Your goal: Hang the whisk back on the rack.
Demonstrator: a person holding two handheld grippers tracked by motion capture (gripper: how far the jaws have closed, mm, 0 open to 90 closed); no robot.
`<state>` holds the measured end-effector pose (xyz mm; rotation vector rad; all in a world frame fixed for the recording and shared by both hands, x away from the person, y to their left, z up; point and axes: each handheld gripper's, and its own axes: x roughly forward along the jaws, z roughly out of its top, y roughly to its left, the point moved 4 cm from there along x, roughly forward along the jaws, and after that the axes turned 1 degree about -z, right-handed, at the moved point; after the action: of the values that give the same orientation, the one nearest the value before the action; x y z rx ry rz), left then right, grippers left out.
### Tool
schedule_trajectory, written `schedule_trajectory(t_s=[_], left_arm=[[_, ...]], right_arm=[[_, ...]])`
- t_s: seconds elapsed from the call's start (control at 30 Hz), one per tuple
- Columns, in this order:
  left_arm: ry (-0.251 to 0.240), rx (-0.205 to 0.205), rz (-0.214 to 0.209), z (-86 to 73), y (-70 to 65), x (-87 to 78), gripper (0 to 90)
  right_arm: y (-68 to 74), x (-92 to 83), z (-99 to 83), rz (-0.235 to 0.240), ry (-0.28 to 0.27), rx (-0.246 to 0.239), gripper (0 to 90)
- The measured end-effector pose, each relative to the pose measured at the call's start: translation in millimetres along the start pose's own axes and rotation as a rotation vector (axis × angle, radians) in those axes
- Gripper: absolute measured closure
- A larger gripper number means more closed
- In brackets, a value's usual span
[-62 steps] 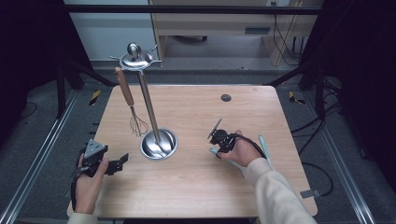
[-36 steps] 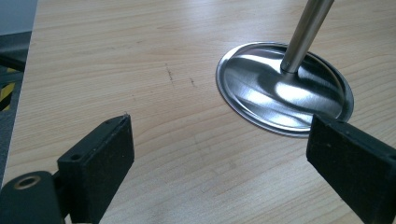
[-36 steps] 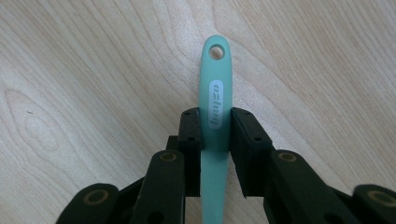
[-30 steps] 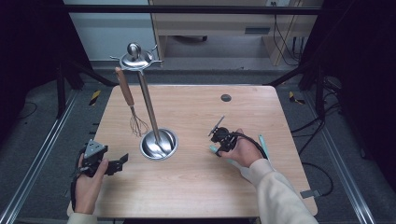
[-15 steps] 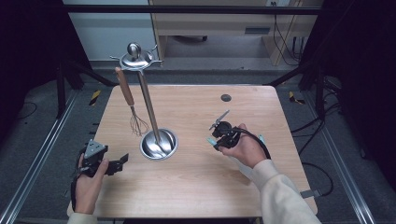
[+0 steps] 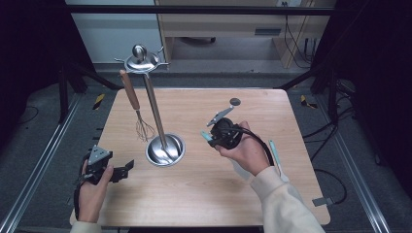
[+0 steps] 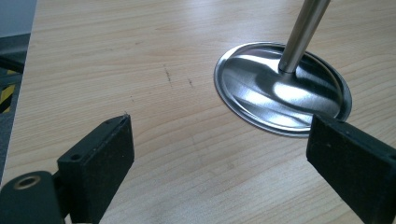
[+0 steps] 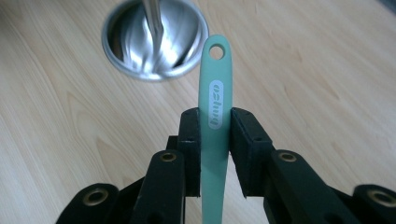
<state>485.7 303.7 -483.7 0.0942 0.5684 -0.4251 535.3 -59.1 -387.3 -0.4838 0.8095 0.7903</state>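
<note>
Right gripper view: right tongs (image 8: 215, 135) clamp the teal spatula handle (image 8: 215, 98) between both pads.

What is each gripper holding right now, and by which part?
The right gripper has its jaws clamped on the handle of a mint-green utensil, a little below the hanging hole. The left gripper holds nothing; its jaws stand open.

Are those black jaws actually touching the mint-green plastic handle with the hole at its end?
Touching. The right gripper view shows the right gripper with both pads pressed flat against the mint-green handle, no gap either side.
</note>
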Motion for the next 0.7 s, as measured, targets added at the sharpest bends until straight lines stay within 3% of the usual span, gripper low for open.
schedule_trajectory(t_s=[0.27,0.43,0.7], left_arm=[[-0.003,0.0,0.001,0.1,0.0,-0.4,7.3],[-0.006,-0.019,-0.014,-0.6,-0.4,0.7,7.3],[-0.013,-0.026,-0.004,-1.0,3.4,-1.1,7.3]], right_arm=[[21.0,-17.4,35.0,-0.017,-0.115,-0.014,74.7],[33.0,-27.8,55.5,-0.032,-0.2,0.003,74.7],[47.8,-39.3,78.7,-0.058,-0.299,0.037,74.6]])
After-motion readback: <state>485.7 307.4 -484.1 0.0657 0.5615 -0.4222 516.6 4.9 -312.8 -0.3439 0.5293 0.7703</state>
